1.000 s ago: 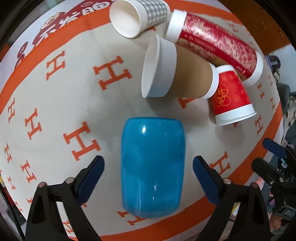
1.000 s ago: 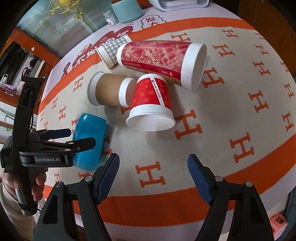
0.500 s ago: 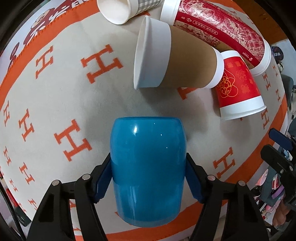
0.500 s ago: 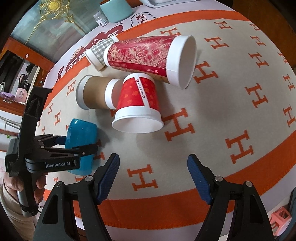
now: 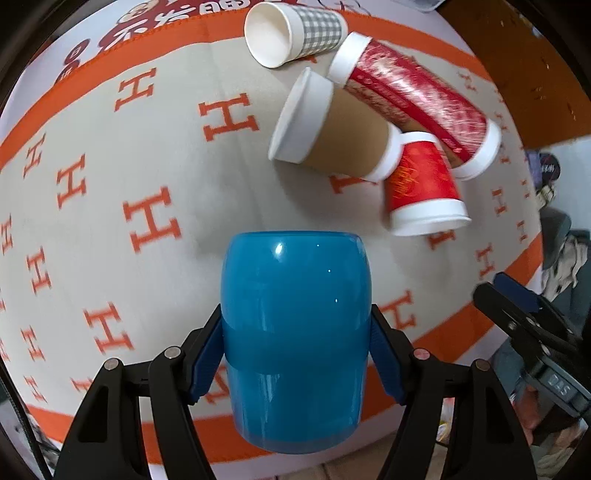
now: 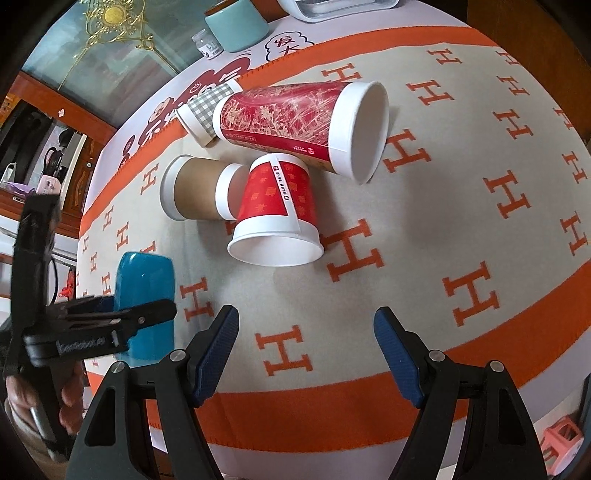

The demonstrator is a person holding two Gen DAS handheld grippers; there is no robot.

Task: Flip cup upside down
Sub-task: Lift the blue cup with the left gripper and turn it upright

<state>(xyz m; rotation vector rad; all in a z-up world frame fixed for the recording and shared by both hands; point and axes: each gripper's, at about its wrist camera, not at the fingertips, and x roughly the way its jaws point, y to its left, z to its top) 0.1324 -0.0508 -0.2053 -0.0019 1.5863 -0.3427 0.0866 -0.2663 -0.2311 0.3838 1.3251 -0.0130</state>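
Gripping the blue cup [image 5: 295, 332], your left gripper [image 5: 295, 354] has both pads pressed against the cup's sides, about midway along its body. The cup sits at the near edge of the bench [image 5: 177, 155], over the orange border of the H-patterned cloth [image 5: 110, 206]; whether it touches the cloth or is raised off it, the views do not settle. Your right gripper [image 6: 306, 354] is spread wide with nothing between its pads [image 6: 216, 350], hanging above the cloth to the right of the blue cup and apart from it. Beyond the blue cup lies a cluster of paper cups, all tipped on their sides and touching one another: a brown cup [image 5: 332, 136] nearest, a small red cup [image 5: 421, 184] against its narrow end with its mouth toward you, a tall red cup [image 5: 417, 107] lying across behind both, and a grey checked cup [image 5: 295, 35] farthest off. From the right wrist view, a teal jar [image 6: 236, 22] and a small bottle [image 6: 207, 44] stand past that cluster, off the cloth.
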